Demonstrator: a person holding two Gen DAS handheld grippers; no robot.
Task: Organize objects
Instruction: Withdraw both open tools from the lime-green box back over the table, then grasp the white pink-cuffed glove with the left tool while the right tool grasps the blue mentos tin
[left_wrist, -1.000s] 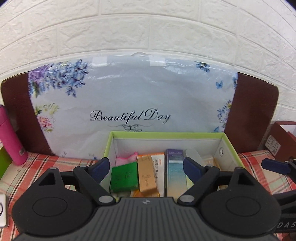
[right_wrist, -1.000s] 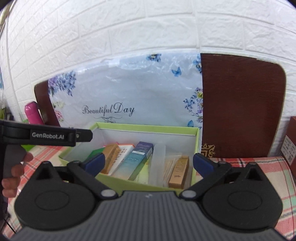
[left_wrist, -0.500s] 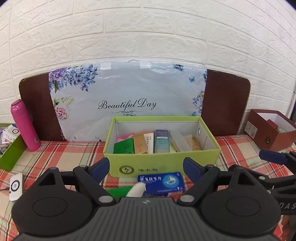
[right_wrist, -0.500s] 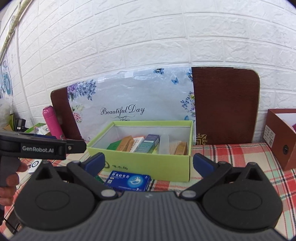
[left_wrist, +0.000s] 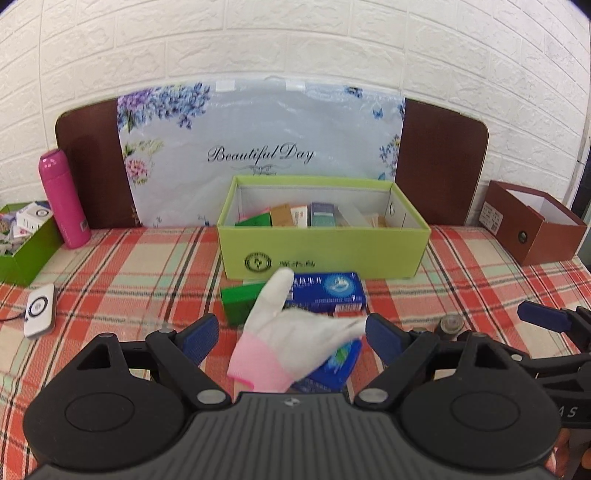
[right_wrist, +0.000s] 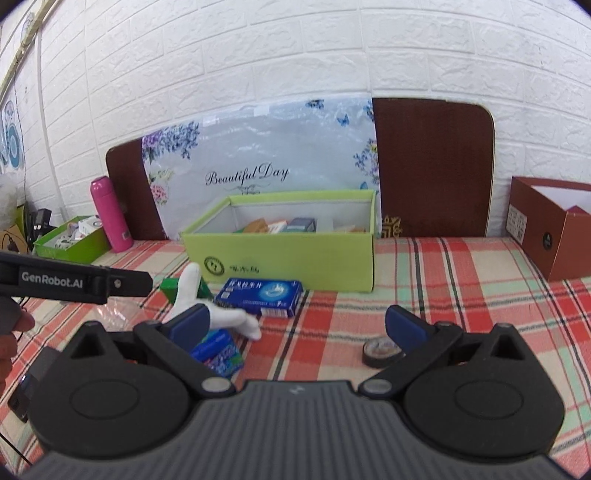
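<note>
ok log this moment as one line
left gripper: open, empty | right gripper: open, empty | white glove: on table, between left jaws | blue box: before green box

Domestic setting, arranged as a tabletop sorting station. A table covered by a red, green and cream plaid cloth (left_wrist: 147, 266) is set against a white embossed brick-pattern wall (left_wrist: 295, 40). A brown board (right_wrist: 432, 166) and a floral "Beautiful Day" bag (left_wrist: 258, 147) are propped at the back. Household items are seen: a pink flask (left_wrist: 64, 199), a lime-green box (left_wrist: 325, 251) of small cartons, a brown shoebox (left_wrist: 535, 225), a green tray (left_wrist: 22, 240).
</note>
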